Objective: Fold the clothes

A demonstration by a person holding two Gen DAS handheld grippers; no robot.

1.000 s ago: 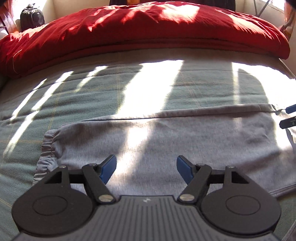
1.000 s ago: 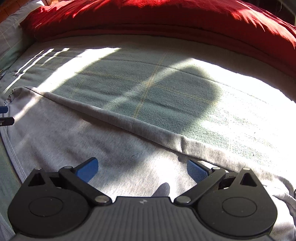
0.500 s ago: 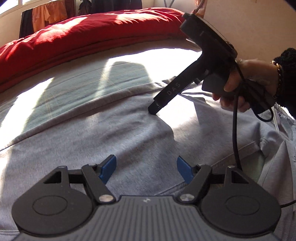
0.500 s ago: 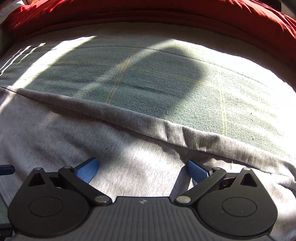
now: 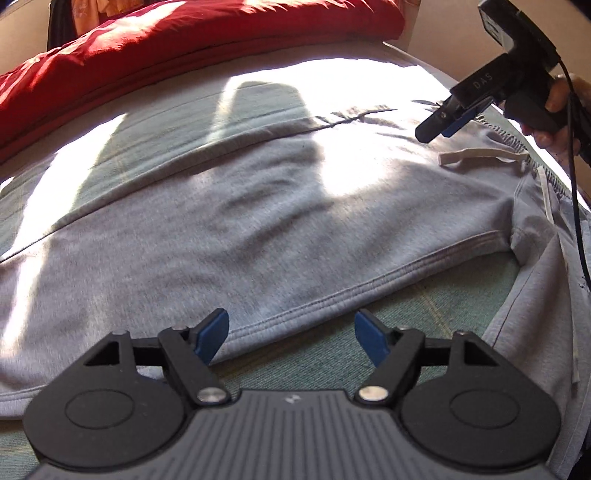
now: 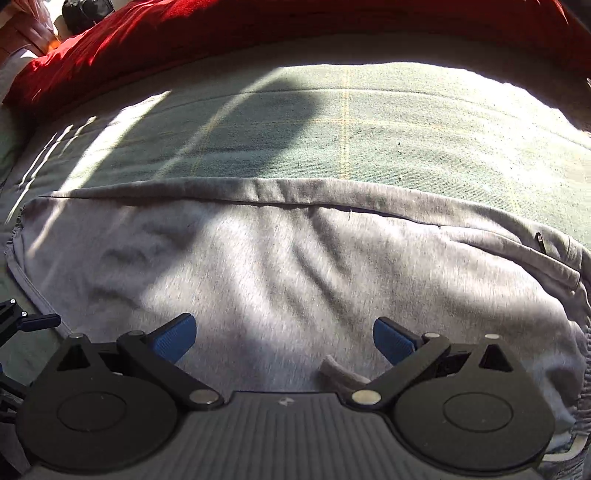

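Note:
Grey sweatpants (image 5: 258, 229) lie spread flat on a green bed cover (image 5: 424, 306). My left gripper (image 5: 291, 332) hovers open just above the near hem edge of one leg, holding nothing. At the upper right a hand (image 5: 554, 107) holds my right gripper (image 5: 447, 118) over the elastic waistband (image 5: 517, 142), close to the pale drawstring (image 5: 476, 155). In the right wrist view the right gripper (image 6: 284, 338) stands open above the grey sweatpants (image 6: 295, 258), with a drawstring end (image 6: 336, 369) beside its right finger. The left gripper's finger (image 6: 37, 321) shows at the left edge.
A red duvet (image 5: 184, 40) is bunched along the far side of the bed, also in the right wrist view as the red duvet (image 6: 258, 33). A dark bag (image 6: 86, 13) sits beyond it. Sun patches and shadows cross the green bed cover (image 6: 351, 129). A black cable (image 5: 576, 192) hangs from the right gripper.
The left gripper has swung right, from the cuff end toward the crotch and near hem. The right gripper has moved along the pants to the waistband. Both stay open.

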